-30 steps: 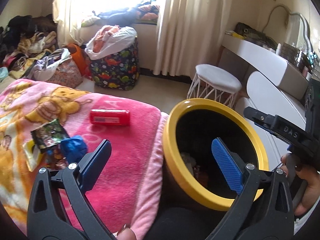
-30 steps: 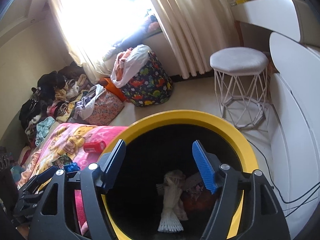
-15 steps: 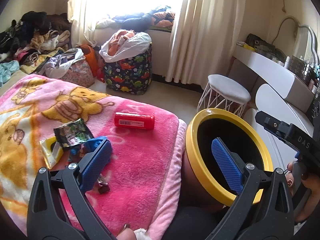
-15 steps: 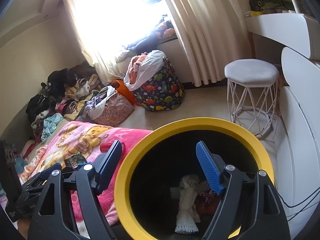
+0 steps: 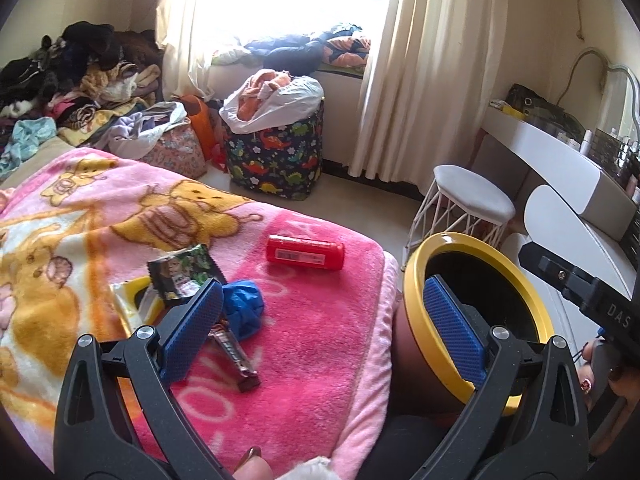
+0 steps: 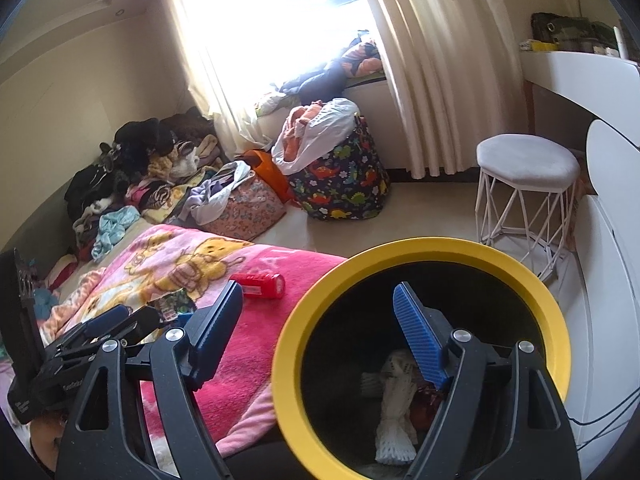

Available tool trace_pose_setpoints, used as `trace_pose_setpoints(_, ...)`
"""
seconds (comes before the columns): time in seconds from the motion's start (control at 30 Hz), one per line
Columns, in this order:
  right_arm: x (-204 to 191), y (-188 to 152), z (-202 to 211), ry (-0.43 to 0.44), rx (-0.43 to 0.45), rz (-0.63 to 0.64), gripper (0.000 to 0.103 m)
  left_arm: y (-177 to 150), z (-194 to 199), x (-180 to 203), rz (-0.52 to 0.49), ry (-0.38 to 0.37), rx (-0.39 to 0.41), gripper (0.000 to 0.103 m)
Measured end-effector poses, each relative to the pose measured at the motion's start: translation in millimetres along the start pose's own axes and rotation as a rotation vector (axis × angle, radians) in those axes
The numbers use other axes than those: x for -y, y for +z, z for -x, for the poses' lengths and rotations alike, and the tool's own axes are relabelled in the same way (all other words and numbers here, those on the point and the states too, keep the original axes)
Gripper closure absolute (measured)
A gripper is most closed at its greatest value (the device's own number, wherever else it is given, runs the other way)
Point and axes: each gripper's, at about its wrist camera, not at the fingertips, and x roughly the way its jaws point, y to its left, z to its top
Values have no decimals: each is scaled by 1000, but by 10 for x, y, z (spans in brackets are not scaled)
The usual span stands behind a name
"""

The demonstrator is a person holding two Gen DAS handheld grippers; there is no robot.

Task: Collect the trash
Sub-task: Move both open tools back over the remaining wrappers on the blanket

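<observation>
Two grippers: left gripper [image 5: 320,320] and right gripper [image 6: 316,324] are both seen spread wide – nothing is held between either pair of fingers; the right one's jaws have just been opening
Landmark: yellow-rimmed bin [image 6: 420,248], stood just beside the pink blanket [image 5: 312,360]
Trash on the blanket: red tube [image 5: 306,252], blue wad [image 5: 242,312], dark wrapper [image 5: 184,270], brown bar wrapper [image 5: 234,354] – all left of the bin
Inside the bin: white netting [image 6: 394,412] is seen at the bottom
</observation>
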Motion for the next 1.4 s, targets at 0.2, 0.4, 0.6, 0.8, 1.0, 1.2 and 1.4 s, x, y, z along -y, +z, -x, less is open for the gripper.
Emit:
trace_pose_setpoints(0.2,-121,-32,-31,15,-11,27,28,1,20,-124,22,17,8,11)
trace_pose_setpoints(0.4,-247,-59,-76,37,-26,55,28,5,29,-266,50,36,15,11)
trace_pose_setpoints(0.6,-427,-125,-132,65,-47,90,28,9,32,-435,85,55,19,11)
trace_pose_setpoints(0.8,-599,-190,-193,92,-73,126,28,-15,35,-587,112,70,19,11)
trace_pose_setpoints(1.0,-738,-257,-272,116,-102,159,28,-36,41,-729,140,85,19,11)
trace_pose_setpoints(1.2,-894,-330,-372,140,-135,194,28,-51,27,-903,184,100,16,11)
trace_pose_setpoints(1.4,-1043,-427,-510,158,-175,221,28,-70,-9,-1104,240,116,9,11)
